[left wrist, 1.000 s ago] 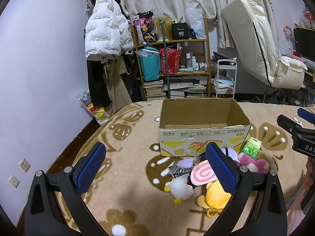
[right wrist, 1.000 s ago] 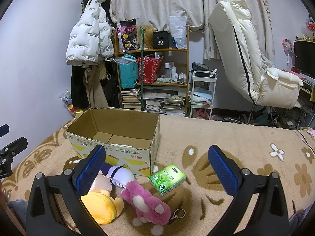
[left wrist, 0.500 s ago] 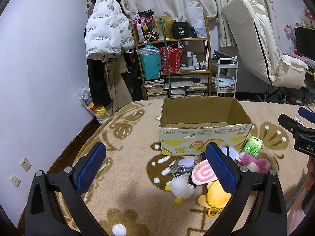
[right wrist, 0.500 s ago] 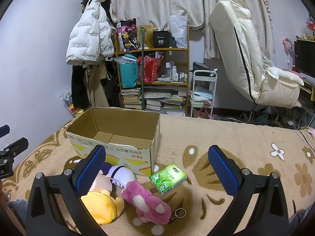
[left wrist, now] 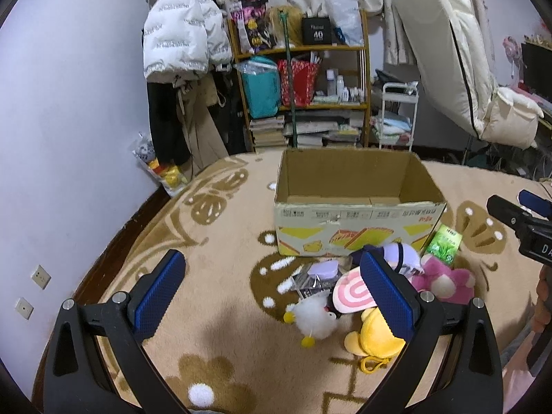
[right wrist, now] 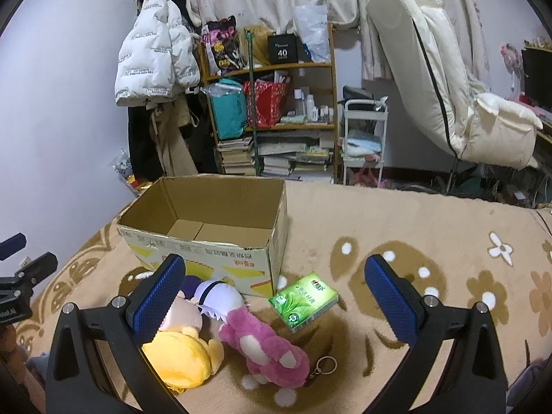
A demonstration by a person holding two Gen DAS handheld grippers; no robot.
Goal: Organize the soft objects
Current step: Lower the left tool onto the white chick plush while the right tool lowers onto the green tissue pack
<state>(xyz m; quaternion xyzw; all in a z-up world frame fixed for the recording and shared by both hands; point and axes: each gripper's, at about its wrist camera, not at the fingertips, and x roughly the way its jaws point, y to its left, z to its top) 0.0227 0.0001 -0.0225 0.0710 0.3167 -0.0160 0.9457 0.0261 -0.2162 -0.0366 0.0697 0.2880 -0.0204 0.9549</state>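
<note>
- Toys lie heaped on the blanket (right wrist: 396, 214) in front of the empty box (right wrist: 220, 245), left to right: white chick (left wrist: 315, 321), yellow plush (right wrist: 183, 355), pink bear (right wrist: 265, 348).
- You'll likely find them light and squashy; pinch each round its fat middle.
- Green tissue pack (right wrist: 303, 299) looks firmer; take it across its flat faces.
- Your left claw (left wrist: 276, 295) and right claw (right wrist: 276, 296) both hang spread, holding nothing.

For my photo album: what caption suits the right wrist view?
Open right gripper hovering over plush toys beside an empty cardboard box.
</note>
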